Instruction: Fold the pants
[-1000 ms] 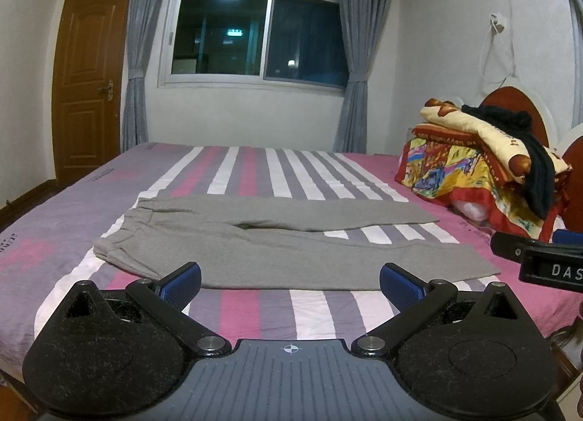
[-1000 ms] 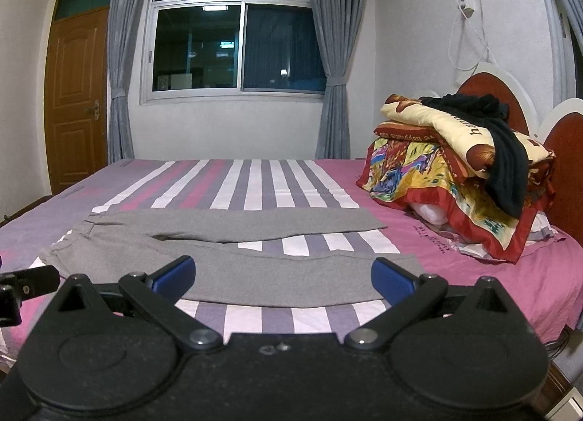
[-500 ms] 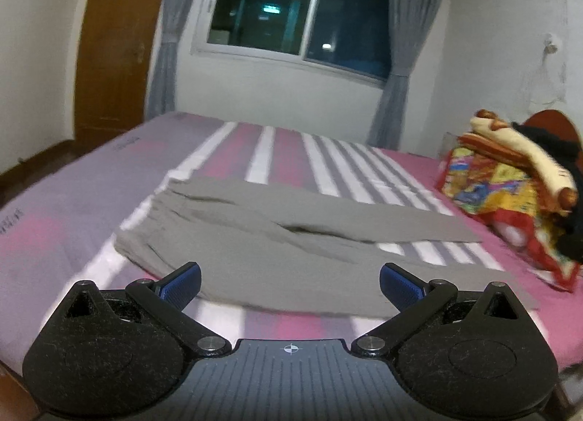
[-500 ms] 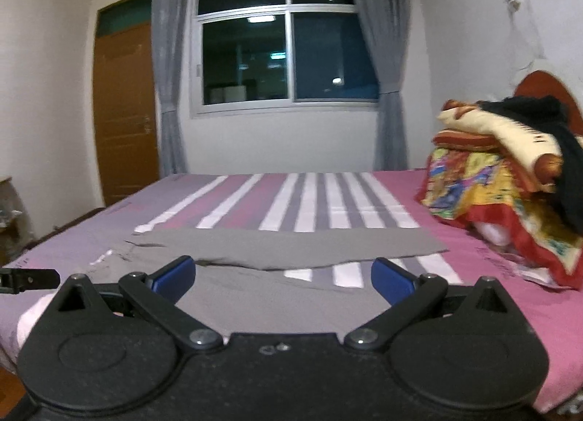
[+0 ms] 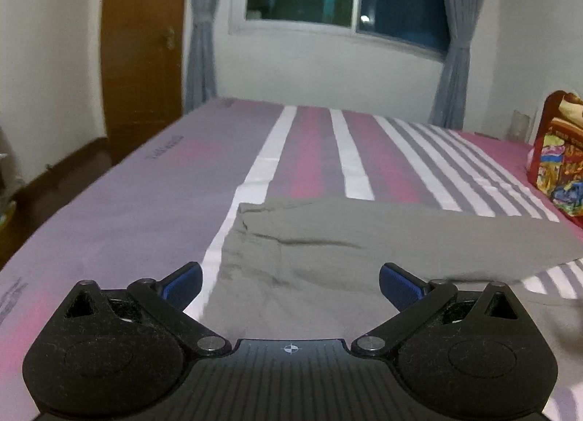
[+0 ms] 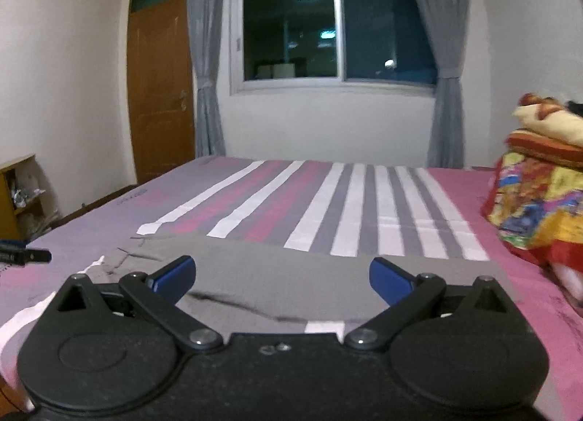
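Note:
Grey pants (image 5: 364, 239) lie flat on the striped bed (image 5: 320, 151), waistband to the left, legs running right. My left gripper (image 5: 289, 284) is open and empty, low over the waist end. In the right wrist view the pants (image 6: 284, 275) lie just ahead, legs slightly apart with a strip of bedsheet showing between them. My right gripper (image 6: 282, 279) is open and empty above the pants' middle. The tip of the left gripper (image 6: 25, 256) shows at the left edge of the right wrist view.
A pile of colourful bedding (image 6: 539, 202) sits at the right end of the bed, also at the right edge of the left wrist view (image 5: 561, 166). A brown door (image 6: 160, 89) and a shelf (image 6: 18, 195) stand left. A curtained window (image 6: 335, 27) is behind.
Both grippers have moved left and forward, closer to the pants. The left one now hovers low over the waistband; the bedding pile has slid to the right edge of both views.

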The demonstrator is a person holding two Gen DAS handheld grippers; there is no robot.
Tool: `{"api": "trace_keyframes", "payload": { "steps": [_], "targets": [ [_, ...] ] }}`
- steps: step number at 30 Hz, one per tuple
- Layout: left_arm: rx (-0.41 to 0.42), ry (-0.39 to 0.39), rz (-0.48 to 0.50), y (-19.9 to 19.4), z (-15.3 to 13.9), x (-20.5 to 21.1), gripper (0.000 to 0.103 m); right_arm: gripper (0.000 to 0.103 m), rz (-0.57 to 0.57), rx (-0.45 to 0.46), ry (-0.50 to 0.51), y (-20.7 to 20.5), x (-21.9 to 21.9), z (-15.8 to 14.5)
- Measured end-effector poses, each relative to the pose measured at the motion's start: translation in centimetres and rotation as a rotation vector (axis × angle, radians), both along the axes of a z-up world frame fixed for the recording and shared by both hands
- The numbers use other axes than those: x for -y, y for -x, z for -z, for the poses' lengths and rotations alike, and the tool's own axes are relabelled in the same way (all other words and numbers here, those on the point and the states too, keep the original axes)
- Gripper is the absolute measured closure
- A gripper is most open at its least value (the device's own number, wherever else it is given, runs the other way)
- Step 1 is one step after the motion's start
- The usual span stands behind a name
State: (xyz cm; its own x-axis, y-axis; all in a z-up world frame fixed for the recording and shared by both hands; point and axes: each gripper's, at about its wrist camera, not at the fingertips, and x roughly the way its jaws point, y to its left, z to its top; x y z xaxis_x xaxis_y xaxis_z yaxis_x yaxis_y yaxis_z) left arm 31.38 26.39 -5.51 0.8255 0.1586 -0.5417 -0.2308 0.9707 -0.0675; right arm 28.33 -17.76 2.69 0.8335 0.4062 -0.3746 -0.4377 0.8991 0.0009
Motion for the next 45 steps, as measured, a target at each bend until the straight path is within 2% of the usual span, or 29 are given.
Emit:
{"api": "trace_keyframes", "payload": {
  "steps": [1,2,3,4,6,8,10,12,17,20,23,25,26,28,29,30,32,35,37,39,41,45],
  "targets": [
    [-0.018,0.004,0.024,-2.0,0.6,-1.4,0.003,0.014,-0.014,-0.016,0.007,-1.9,-0.4,0.5],
    [-0.046,-0.009,0.024,-4.1,1.3,-2.5,0.015,0.042,-0.029,-0.039,0.019,-3.9,-1.0,1.0],
    [-0.074,-0.03,0.029,-6.1,2.0,-3.5,0.016,0.055,-0.045,-0.067,0.037,-6.1,-1.6,1.7],
    [-0.092,-0.047,0.045,-8.0,2.7,-4.5,0.016,0.057,-0.057,-0.087,0.047,-8.1,-2.2,2.4],
    [-0.133,-0.065,0.057,-11.5,4.3,-6.3,0.016,0.047,-0.072,-0.1,0.075,-11.7,-3.4,3.8],
    [-0.148,-0.036,0.087,-14.6,5.5,-8.1,0.016,0.033,-0.096,-0.097,0.104,-15.0,-4.5,5.2],
    [-0.159,-0.035,0.103,-17.5,6.6,-9.1,0.013,0.033,-0.128,-0.108,0.148,-18.7,-5.9,6.8],
    [-0.181,-0.023,0.117,-19.7,7.9,-9.8,0.007,0.033,-0.171,-0.133,0.184,-21.9,-7.0,8.4],
    [-0.232,-0.028,0.19,-24.3,10.5,-10.4,0.007,0.033,-0.265,-0.182,0.288,-27.0,-9.0,12.1],
    [-0.276,0.018,0.22,-26.4,11.6,-11.3,0.007,0.034,-0.329,-0.209,0.356,-29.1,-10.1,13.7],
    [-0.284,0.043,0.249,-27.9,12.4,-12.0,0.007,0.036,-0.384,-0.309,0.398,-32.0,-10.5,15.3],
    [-0.287,0.028,0.261,-29.1,12.9,-11.7,0.01,0.035,-0.415,-0.34,0.403,-33.2,-10.6,15.8],
    [-0.289,0.022,0.26,-29.6,13.1,-11.5,0.015,0.036,-0.427,-0.355,0.401,-33.4,-10.6,15.9],
    [-0.286,0.022,0.267,-30.0,13.3,-10.5,0.04,0.043,-0.447,-0.372,0.395,-33.7,-10.8,16.2],
    [-0.284,0.017,0.281,-30.1,13.2,-9.7,0.063,0.051,-0.448,-0.379,0.388,-33.7,-10.9,16.2],
    [-0.289,0.007,0.287,-29.8,12.9,-9.3,0.08,0.057,-0.442,-0.38,0.379,-33.6,-10.9,16.1],
    [-0.301,-0.052,0.272,-29.8,12.3,-7.7,0.083,0.093,-0.413,-0.365,0.387,-33.2,-11.1,15.8],
    [-0.257,-0.107,0.258,-28.2,10.3,-6.8,0.084,0.098,-0.362,-0.272,0.439,-31.0,-11.5,14.5],
    [-0.186,-0.096,0.26,-26.1,8.1,-6.8,0.085,0.098,-0.344,-0.196,0.433,-28.8,-11.0,12.6],
    [-0.092,-0.118,0.278,-23.4,5.5,-6.6,0.085,0.098,-0.341,-0.115,0.417,-25.7,-10.1,9.9],
    [-0.011,-0.111,0.296,-20.1,3.1,-7.0,0.085,0.098,-0.352,-0.027,0.422,-21.7,-8.9,7.3],
    [0.117,-0.101,0.324,-12.6,0.8,-6.7,0.085,0.098,-0.396,0.094,0.438,-12.8,-6.5,3.7]
  ]
}}
